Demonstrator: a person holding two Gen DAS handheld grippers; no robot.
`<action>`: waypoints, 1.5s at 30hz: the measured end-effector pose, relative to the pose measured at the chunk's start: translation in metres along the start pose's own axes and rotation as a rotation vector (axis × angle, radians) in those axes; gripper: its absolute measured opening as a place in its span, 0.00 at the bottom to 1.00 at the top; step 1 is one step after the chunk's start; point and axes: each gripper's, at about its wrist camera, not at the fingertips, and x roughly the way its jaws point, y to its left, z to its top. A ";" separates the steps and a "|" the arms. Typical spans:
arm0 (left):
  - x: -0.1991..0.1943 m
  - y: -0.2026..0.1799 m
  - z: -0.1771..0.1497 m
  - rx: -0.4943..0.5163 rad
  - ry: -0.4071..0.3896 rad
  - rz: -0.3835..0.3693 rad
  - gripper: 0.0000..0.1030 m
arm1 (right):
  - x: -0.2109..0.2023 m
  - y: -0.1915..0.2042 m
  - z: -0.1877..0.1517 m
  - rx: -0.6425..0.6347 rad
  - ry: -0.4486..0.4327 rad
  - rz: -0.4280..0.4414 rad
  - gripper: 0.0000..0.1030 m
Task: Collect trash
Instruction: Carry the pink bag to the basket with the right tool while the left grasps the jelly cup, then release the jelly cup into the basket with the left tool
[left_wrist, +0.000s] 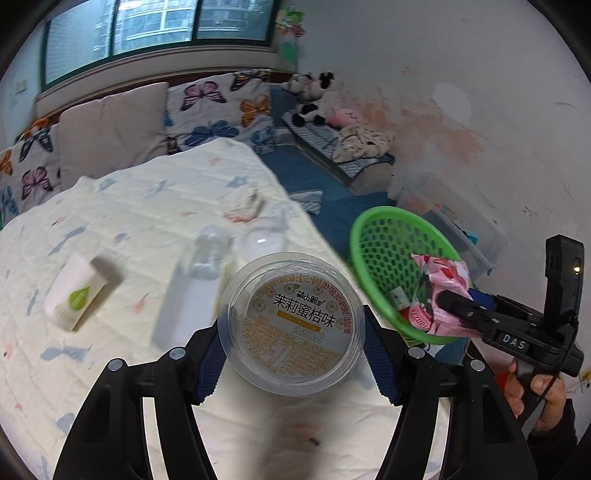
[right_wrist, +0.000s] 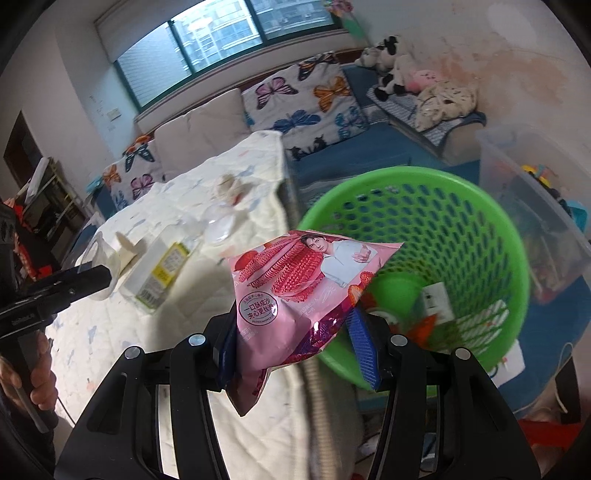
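Left gripper (left_wrist: 291, 354) clamped on round clear cup (left_wrist: 291, 321), right gripper (right_wrist: 295, 343) on crinkly pink wrapper (right_wrist: 291, 295).

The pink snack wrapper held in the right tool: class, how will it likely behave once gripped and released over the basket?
The pink snack wrapper looks crumpled and creased between the right tool pads, so it is probably floppy. It appears flat and empty, so likely very light; it may flutter rather than drop straight into the green basket. Its glossy film could be slippery.

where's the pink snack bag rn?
Pink snack bag is pinched in the right claw, held at the near rim of the green basket, right of the table.
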 end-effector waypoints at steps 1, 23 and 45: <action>0.002 -0.005 0.002 0.006 0.003 -0.005 0.63 | -0.001 -0.004 0.000 0.003 -0.001 -0.005 0.51; 0.052 -0.082 0.035 0.102 0.072 -0.053 0.63 | 0.024 -0.092 0.007 0.105 0.013 -0.095 0.71; 0.112 -0.134 0.038 0.148 0.156 -0.122 0.63 | -0.019 -0.102 -0.022 0.144 -0.036 -0.100 0.75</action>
